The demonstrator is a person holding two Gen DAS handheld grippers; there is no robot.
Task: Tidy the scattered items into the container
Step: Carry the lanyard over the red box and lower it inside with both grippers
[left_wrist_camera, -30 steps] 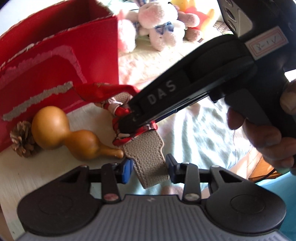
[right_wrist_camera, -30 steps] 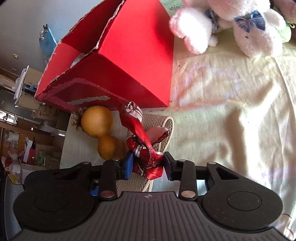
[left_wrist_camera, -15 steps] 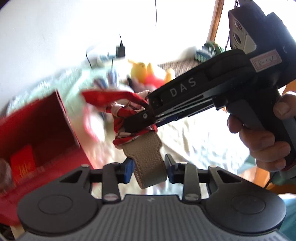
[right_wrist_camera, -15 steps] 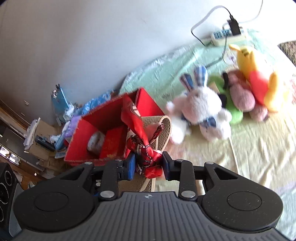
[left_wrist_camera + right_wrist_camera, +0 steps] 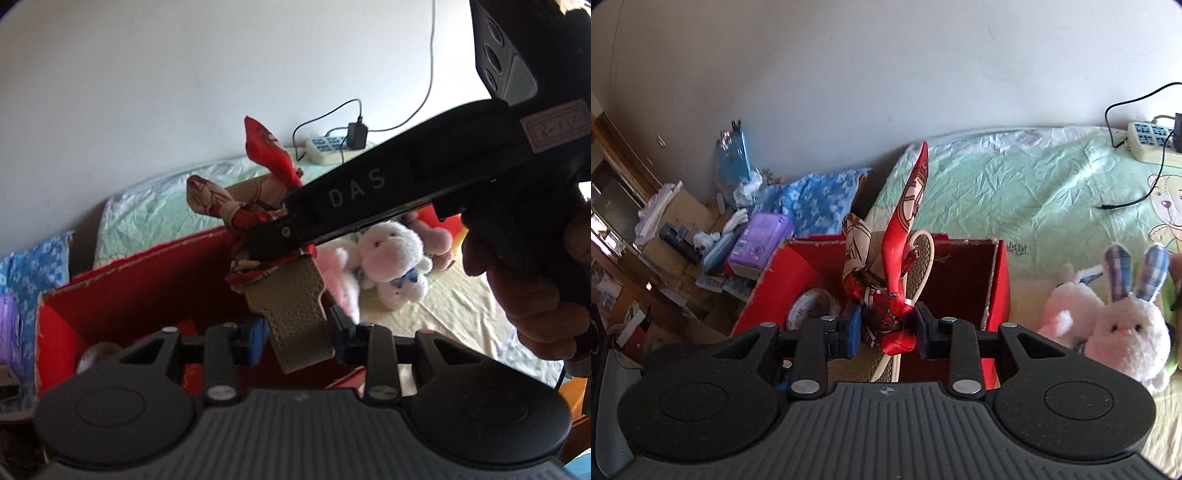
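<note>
Both grippers hold one item: a beige strap bag (image 5: 295, 317) with a red patterned scarf (image 5: 269, 155) tied to it. My left gripper (image 5: 297, 339) is shut on the beige leather tab. My right gripper (image 5: 886, 328) is shut on the scarf knot (image 5: 886, 314), and its body crosses the left wrist view (image 5: 369, 206). The item hangs above the open red box (image 5: 960, 280), which also shows in the left wrist view (image 5: 140, 295). A round white object (image 5: 809, 306) lies inside the box.
Plush toys sit right of the box: a white rabbit (image 5: 1123, 321) (image 5: 391, 258) and others. A power strip with cables (image 5: 1148, 140) lies on the green bedsheet (image 5: 1034, 192). Boxes and clutter (image 5: 701, 236) stand left of the bed.
Both grippers lifted the bag and scarf from the bed beside the gourd up to above the open red box. The views now look down into the box.
</note>
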